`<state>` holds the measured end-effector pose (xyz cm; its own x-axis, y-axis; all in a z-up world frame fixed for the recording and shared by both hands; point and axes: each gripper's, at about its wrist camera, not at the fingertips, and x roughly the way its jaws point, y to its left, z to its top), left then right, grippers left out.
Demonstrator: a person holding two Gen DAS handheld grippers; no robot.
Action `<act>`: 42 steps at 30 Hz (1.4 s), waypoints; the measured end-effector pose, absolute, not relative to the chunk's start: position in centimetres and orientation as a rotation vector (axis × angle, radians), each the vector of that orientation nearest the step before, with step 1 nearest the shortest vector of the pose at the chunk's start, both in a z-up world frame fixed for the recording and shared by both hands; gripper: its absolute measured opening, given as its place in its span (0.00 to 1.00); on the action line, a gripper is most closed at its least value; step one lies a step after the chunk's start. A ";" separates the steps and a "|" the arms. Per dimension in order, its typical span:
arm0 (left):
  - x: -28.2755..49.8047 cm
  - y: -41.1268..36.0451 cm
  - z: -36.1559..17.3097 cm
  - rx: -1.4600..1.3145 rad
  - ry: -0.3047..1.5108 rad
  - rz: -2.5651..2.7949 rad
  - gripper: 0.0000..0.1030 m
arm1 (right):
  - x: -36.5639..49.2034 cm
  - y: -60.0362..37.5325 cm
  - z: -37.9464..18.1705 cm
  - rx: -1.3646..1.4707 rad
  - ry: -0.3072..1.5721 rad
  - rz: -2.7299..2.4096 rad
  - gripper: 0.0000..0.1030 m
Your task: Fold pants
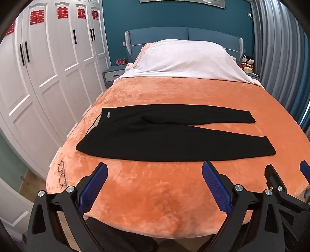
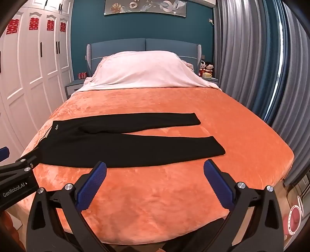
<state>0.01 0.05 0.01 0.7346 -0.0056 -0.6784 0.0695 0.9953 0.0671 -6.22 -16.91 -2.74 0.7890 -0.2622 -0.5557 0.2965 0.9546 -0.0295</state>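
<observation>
Red double-happiness signs (囍) are showing on the upper panels of the white wardrobe doors (image 1: 58, 48), one per door; the sign (image 1: 62, 12) on one door is reading clearly in the left wrist view. White lettering "GenRobot.AI" (image 2: 14, 189) is showing on the black body of the left gripper (image 1: 154, 170), seen from the right wrist camera. A small white script logo (image 1: 108, 115) is sitting near the waistband of the black pants (image 1: 164, 139); its letters are too small to read.

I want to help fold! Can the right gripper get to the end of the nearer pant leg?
Probably yes. The right gripper hangs open above the orange blanket, short of the black pants, and nothing lies between it and the nearer leg's cuff.
</observation>
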 end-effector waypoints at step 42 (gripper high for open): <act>-0.2 0.4 -0.6 0.102 0.750 -0.033 0.93 | -6.4 -16.2 -2.4 0.056 0.601 -0.286 0.96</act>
<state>-0.25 0.41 -0.55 0.7312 0.0064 -0.6821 0.0667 0.9945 0.0809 -6.42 -16.24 -2.43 0.7867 -0.2494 -0.5647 0.2817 0.9590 -0.0311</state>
